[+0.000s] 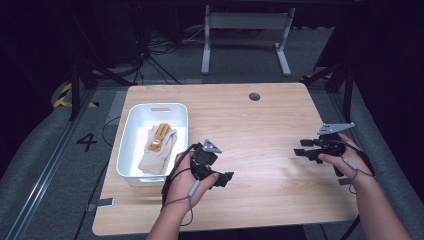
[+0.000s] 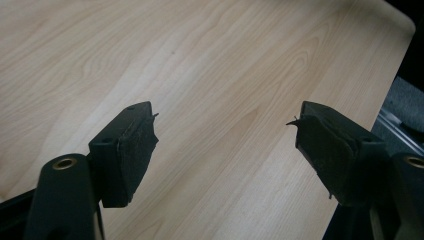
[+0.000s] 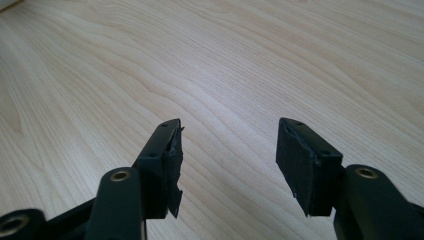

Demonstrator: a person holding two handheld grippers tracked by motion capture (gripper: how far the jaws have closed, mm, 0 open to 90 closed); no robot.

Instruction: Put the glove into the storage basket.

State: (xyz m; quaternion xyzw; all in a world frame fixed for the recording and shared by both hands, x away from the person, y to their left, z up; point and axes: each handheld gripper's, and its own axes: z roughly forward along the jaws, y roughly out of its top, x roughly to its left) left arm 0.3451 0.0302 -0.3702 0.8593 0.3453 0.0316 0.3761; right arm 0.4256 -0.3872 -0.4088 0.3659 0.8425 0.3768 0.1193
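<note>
light: bright tabletop (image 1: 260, 125), dark surroundings | shadows: soft | focus: slightly soft

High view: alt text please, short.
A person holds two open, empty grippers, left gripper and right gripper, over a wooden table. At its left a white bin holds a beige glove.

The high view looks forward and down from above the person's side, taking in the whole table (image 1: 260, 130). Each gripper view rides low on its gripper, looking along its jaws, close over the bare wood. All three views share the tabletop (image 2: 210, 65).
</note>
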